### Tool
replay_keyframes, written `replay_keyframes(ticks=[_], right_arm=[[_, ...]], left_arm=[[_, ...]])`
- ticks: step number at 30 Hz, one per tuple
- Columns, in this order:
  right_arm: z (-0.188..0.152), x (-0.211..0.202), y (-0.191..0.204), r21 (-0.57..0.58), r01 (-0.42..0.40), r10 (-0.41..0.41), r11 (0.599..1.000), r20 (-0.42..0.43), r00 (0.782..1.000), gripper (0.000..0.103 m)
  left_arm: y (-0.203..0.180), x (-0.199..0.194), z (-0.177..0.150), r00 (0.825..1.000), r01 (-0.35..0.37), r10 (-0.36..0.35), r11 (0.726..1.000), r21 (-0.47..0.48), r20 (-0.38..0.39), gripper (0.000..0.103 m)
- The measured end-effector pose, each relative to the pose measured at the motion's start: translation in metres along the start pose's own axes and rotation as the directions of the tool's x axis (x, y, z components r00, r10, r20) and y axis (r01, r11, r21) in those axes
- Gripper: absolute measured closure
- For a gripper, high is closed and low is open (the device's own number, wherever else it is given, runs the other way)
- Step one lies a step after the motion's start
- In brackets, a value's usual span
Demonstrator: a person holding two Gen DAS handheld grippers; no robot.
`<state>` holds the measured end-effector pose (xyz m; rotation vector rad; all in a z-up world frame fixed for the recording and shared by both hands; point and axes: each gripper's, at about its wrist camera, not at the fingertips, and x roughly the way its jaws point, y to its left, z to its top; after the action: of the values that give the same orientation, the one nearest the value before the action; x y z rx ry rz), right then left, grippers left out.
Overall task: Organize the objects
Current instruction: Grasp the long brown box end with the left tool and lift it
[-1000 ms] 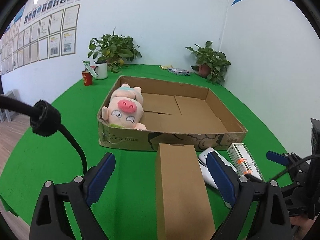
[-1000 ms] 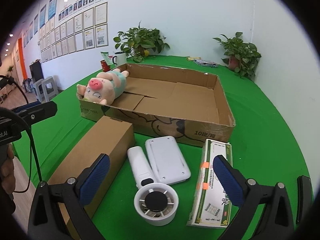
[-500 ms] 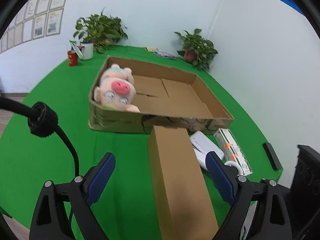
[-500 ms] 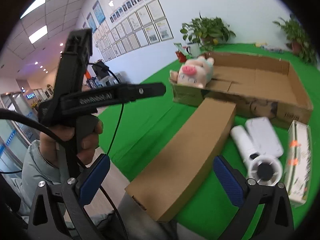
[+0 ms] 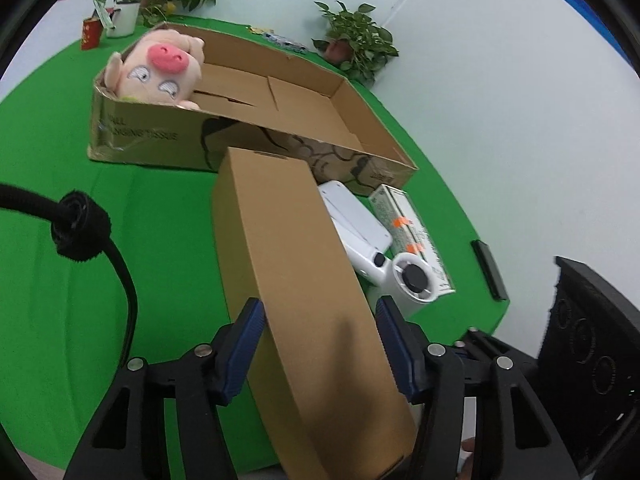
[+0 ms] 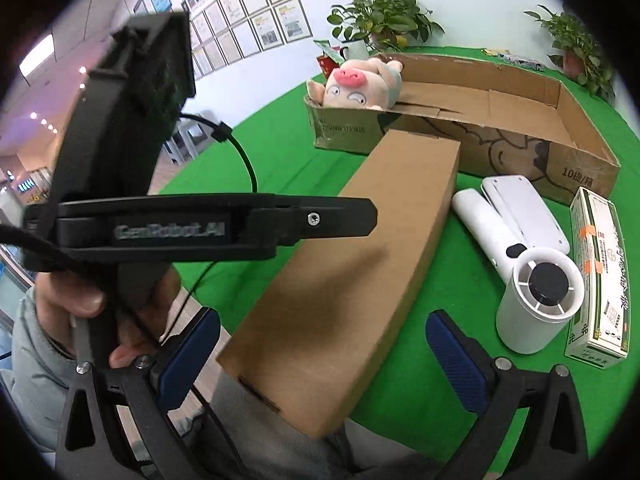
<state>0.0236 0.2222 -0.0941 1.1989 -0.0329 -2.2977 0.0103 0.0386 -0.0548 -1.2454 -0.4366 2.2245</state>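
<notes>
A long brown carton [image 5: 292, 264] lies on the green table [image 5: 152, 240] in front of a wide open cardboard tray [image 5: 352, 100]. My left gripper [image 5: 320, 348] straddles the carton's near end, its blue pads [image 5: 246, 344] close to both sides; contact is unclear. A pink plush pig [image 5: 160, 68] lies in the tray's left corner. In the right wrist view my right gripper [image 6: 324, 364] is open around the carton's [image 6: 360, 264] near end without touching. The left gripper's body [image 6: 160, 224] shows there, held in a hand.
A white handheld fan [image 6: 536, 292], a flat white device [image 6: 520, 208] and a green-white medicine box [image 6: 600, 280] lie right of the carton. Potted plants [image 5: 356, 44], a white mug and a red cup [image 5: 90, 34] stand at the back. A black item [image 5: 490, 274] lies near the right edge.
My left gripper has moved forward over the carton's near end and its jaws have narrowed around it. My right gripper has swung left and lower toward the same carton end.
</notes>
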Motion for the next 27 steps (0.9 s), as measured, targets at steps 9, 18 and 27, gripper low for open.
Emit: replay_keyframes(ticks=[9, 18, 27], right_arm=[[-0.008, 0.012, -0.002, -0.088, 0.181, -0.186, 0.979, -0.044, 0.982, 0.0], [-0.006, 0.015, 0.002, -0.14, 0.249, -0.251, 0.958, 0.003, 0.968, 0.017], [0.004, 0.007, -0.017, 0.048, 0.038, -0.039, 0.998, 0.004, 0.999, 0.021]], left_arm=[[-0.004, 0.016, -0.007, 0.999, 0.036, -0.036, 0.999, -0.009, -0.021, 0.049], [0.016, 0.012, -0.009, 1.0, 0.008, -0.008, 0.998, -0.057, 0.003, 0.044], [0.05, 0.004, -0.013, 0.999, 0.023, -0.018, 0.983, -0.182, 0.03, 0.037]])
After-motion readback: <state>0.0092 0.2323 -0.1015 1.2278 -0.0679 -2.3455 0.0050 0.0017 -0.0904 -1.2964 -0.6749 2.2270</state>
